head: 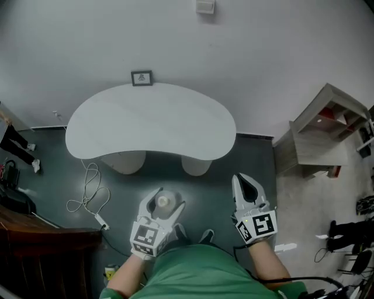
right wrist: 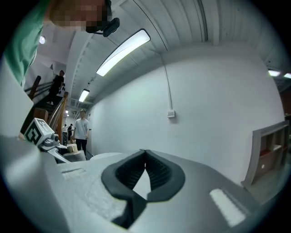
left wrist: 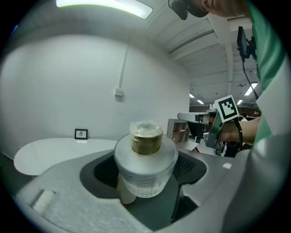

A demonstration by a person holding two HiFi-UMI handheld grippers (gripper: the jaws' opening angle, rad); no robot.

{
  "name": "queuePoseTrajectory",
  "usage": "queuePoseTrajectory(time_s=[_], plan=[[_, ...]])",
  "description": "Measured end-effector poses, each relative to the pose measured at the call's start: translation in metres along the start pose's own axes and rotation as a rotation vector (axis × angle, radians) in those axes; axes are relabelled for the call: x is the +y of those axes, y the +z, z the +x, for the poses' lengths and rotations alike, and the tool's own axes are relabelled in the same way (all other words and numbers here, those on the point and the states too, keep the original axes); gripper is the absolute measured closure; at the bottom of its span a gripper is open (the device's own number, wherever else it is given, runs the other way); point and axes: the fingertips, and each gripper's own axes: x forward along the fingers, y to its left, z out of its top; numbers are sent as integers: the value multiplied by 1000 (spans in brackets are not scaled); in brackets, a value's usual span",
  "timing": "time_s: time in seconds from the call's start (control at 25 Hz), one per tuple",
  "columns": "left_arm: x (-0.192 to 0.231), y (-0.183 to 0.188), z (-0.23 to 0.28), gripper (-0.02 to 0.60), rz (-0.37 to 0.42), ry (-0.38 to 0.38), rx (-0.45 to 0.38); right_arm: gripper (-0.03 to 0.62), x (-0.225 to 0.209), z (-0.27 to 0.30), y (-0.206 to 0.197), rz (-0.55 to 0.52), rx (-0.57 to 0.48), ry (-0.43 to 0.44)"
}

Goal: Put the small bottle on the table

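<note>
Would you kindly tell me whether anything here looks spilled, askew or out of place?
Nothing stands out. The small bottle sits upright and capped in the left gripper, with no spill. Only a loose white cable lies tangled on the floor by the table.

One white kidney-shaped table (head: 152, 120), borne on two white cylindrical pedestals (head: 125, 162). One small dark-framed picture (head: 141, 77) and one white wall box (head: 205, 6). One small translucent bottle with a brownish-gold cap (left wrist: 145, 154). Two white hand-held two-jaw grippers: left gripper (head: 168, 197), right gripper (head: 241, 180), each with one black-and-white marker cube (head: 146, 236), two cubes in all. One looped white cable (head: 87, 193) on the dark floor. One pale wooden shelf unit (head: 321, 131). One wearer in a green top (head: 204, 271); one bystander in a white T-shirt (right wrist: 82, 129). Figures farther off cannot be counted.
</note>
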Motion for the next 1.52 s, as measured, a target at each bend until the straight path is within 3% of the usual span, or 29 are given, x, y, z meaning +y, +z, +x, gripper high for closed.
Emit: queuePoseTrajectory(time_s=[0.4,0.72,1.2,1.52], plan=[[29,-3,-4,236,-2,-87,4,591,14,6,6,-46,48,-85],[51,-8,3,236,-9,-113,25,591,18,21,6,-54,66,-125],[74,6,37,236,17,-83,10,591,-5,66,-4,-30,43,-96],[90,23,93,236,28,-33,10,591,-48,108,-12,-22,53,-45]])
